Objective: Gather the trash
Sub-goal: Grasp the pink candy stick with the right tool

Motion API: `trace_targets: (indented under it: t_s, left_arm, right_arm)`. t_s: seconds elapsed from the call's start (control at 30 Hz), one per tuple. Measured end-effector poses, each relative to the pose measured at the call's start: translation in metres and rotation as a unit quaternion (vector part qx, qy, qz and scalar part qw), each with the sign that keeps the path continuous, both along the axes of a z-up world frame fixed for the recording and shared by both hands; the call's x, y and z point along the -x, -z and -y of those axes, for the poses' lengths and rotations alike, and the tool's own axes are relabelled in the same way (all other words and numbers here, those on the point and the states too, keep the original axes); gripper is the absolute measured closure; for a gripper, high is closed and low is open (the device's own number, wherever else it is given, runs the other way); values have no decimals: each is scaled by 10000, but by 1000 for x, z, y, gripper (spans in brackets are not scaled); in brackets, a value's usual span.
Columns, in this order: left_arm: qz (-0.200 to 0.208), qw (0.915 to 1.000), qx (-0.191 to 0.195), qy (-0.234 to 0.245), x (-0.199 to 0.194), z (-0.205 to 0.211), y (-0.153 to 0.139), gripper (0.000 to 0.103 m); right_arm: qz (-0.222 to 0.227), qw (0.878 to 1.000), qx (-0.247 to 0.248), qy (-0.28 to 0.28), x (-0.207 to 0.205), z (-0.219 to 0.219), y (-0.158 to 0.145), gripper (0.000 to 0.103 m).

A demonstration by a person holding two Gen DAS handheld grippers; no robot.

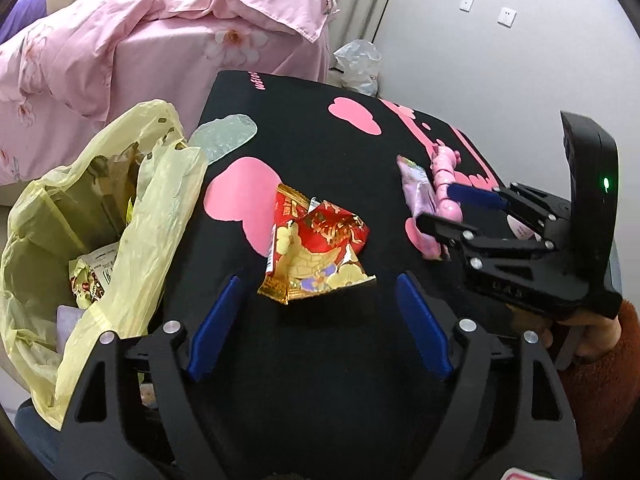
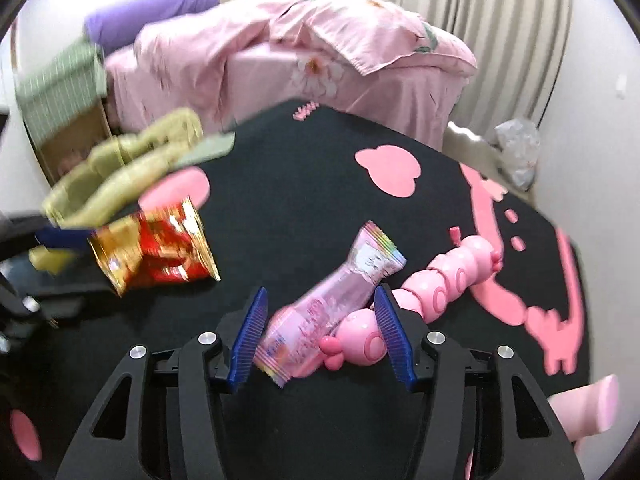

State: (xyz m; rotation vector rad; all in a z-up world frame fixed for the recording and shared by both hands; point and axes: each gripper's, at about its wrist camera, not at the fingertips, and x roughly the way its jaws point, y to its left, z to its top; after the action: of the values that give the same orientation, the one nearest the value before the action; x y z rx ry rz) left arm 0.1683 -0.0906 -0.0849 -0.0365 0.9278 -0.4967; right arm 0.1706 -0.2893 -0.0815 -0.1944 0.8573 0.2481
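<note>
Your left gripper (image 1: 316,320) hangs released over the black counter (image 1: 320,152) with its blue pads spread wide; the crumpled red-and-gold wrapper (image 1: 316,248) lies flat on the counter just ahead of the gap, touching neither pad. To its left, the counter's edge meets the yellow trash bag (image 1: 104,216), whose mouth gapes open with wrappers already inside; a clear plastic scrap (image 1: 224,136) lies at that same edge, near the far corner.

Your right gripper (image 2: 320,336) is also unclenched. The pink candy wrapper (image 2: 332,304) lies slantwise between its pads, and the pink segmented toy (image 2: 440,288) lies against the wrapper's right side, its round head partly between the pads too. You cannot tell whether either pad touches them.

The middle and far stretch of the counter is open black cloth with pink shapes. Beyond the far edge stands a bed with pink bedding (image 1: 160,40); a crumpled clear bag (image 1: 358,64) sits by the wall at the far right corner.
</note>
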Motion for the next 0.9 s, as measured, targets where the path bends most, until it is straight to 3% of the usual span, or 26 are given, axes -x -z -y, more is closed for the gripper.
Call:
trace_targets:
  t_s: [0.27,0.4,0.57,0.7,0.8,0.9]
  left_arm:
    - [39,9998,189,-20,6,-2,-5,26]
    - [237,9996,138,-78,10,-2,-10,24]
    - [389,9991,-18,-165,12,-7,-16,22]
    - [405,9989,-64,-230,12,-13,-19,21]
    - [415,9988,-107,-248,12,-16,-20,21]
    - [420,9988,-101,-250,12,-17,-20,21]
  right_arm:
    - [-39,9971,185,738,37,50,2,50]
    - [156,9963,-559,636,46,50,-13,50]
    - [139,9895,-1228,744,22,32,-9,50]
    - [-137,9918,-943,848,-12,9,10,52]
    - [-292,9936,-857,678,-21,3,20,59]
    - [-288,9932,-998,519,-13,8,20,77]
